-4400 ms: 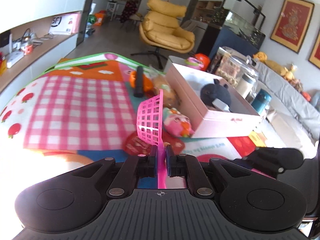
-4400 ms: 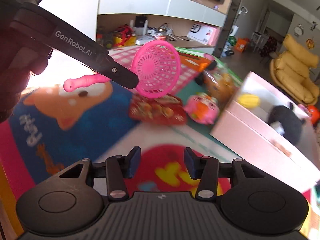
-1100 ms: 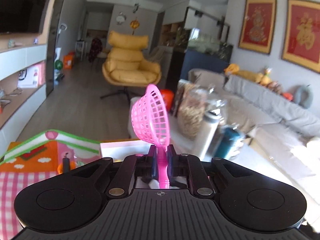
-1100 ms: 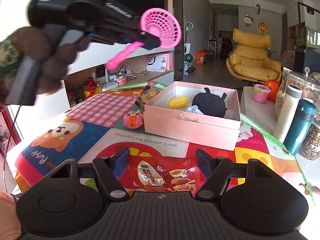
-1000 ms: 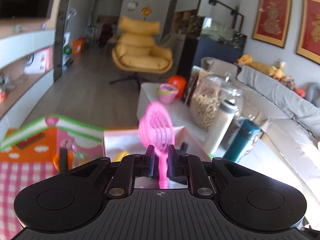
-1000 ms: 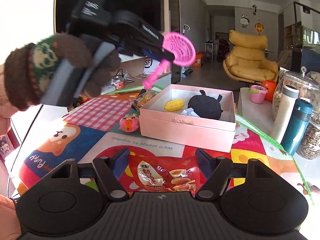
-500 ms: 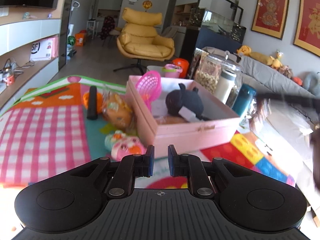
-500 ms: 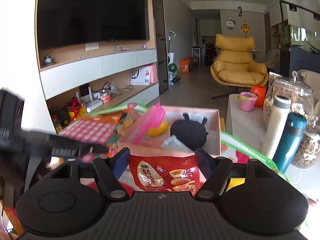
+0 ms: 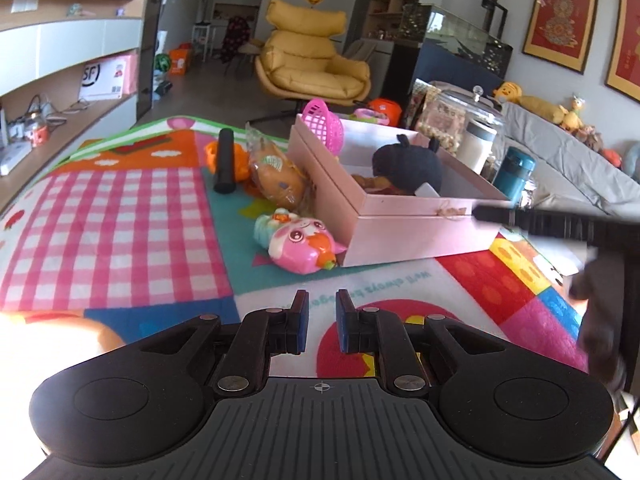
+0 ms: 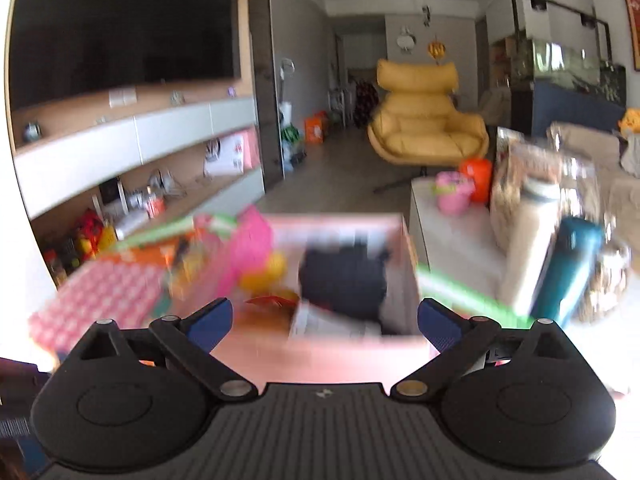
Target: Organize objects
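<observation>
While hovering empty near the pink box [image 9: 400,232], treat the next pick as the step in hand; judged from the layout only.

Tool state:
- Left gripper [image 9: 319,320]: fingers narrowly apart, clamped on nothing, above the play mat [image 9: 120,216] on the near side of the box.
- Right gripper [image 10: 324,320]: fingers spread wide, clamped on nothing, at the near wall of the box. Right wrist view blurred; fine detail not readable.

Procedure (advice):
1. Select the pink animal toy [image 9: 298,242], lying just beside the near left corner of the box and closest to the left gripper.
2. Widen the left fingers before descending; present gap likely too narrow for the rounded body.
3. Close across the narrowest part; expect smooth plastic to slip if pinched at an edge.
4. Lift clear of the box wall, then release over bare floor inside the box, away from the black plush [image 9: 408,164].

Count, inside the box:
- Pink mesh strainer [image 9: 323,126]: one, leaning at the far left corner.
- Black plush: one.
- Red snack packet [image 10: 272,300]: one.
- Yellow item [image 10: 264,272]: one, kind not discernible.

Count, left of the box on the mat:
- Pink animal toy: one.
- Clear-wrapped food bag [image 9: 276,178]: one, touching the left wall.
- Black cylinder [image 9: 225,160]: one.
- Orange toy [image 9: 240,158]: one, behind the cylinder.
</observation>
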`<state>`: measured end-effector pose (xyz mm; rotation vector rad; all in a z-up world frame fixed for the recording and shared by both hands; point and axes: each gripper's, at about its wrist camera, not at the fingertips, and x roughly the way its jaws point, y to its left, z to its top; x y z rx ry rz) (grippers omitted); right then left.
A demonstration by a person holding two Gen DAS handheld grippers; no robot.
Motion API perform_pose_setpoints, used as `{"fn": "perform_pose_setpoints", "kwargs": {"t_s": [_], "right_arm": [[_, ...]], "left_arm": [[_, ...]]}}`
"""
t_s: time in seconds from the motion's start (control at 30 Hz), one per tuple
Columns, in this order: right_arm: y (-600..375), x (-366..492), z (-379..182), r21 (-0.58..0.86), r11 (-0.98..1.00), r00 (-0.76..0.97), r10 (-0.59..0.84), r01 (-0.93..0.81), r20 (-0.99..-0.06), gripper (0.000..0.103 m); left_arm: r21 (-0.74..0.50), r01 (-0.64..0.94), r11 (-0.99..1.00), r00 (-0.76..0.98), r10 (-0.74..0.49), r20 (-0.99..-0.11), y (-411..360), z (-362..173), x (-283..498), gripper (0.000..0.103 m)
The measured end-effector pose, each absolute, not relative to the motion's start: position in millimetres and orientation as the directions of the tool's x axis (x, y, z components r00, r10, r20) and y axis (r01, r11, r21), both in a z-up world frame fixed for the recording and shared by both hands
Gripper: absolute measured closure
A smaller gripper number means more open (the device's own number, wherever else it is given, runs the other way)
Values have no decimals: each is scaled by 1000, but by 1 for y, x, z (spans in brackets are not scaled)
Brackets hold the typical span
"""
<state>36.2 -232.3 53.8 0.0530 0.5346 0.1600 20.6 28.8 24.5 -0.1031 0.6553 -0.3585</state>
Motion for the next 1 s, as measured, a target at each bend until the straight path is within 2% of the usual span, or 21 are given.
{"fn": "perform_pose_setpoints", "kwargs": {"t_s": [0.07,0.17,0.3,0.5,0.57,0.73,0.9,1.0], "right_arm": [[-228,30,35,110,984,835,175,-137,-522,3],[-220,27,19,64,990,827,140,-126,-544,0],[-217,21,20,61,989,840,149,-137,-521,0],[-221,17,23,76,989,850,145,-123,-506,0],[-222,17,24,77,990,853,143,-120,-502,0],[-221,18,24,70,989,846,150,-133,-512,0],[-220,19,23,72,989,840,151,-133,-521,0],[-219,22,22,69,988,833,151,-135,-533,0]], "left_arm": [[-209,295,932,728,-361,-582,25,24,22,88],[-204,295,933,722,-358,-592,22,23,23,87],[-226,220,949,752,-312,-581,28,29,33,87],[-427,47,903,742,-318,-590,60,35,81,88],[-450,29,893,751,-316,-579,66,40,92,87],[-391,104,914,787,-316,-530,68,66,128,87],[-397,166,903,710,-388,-587,59,61,170,87],[-357,150,922,694,-355,-626,46,52,191,87]]}}
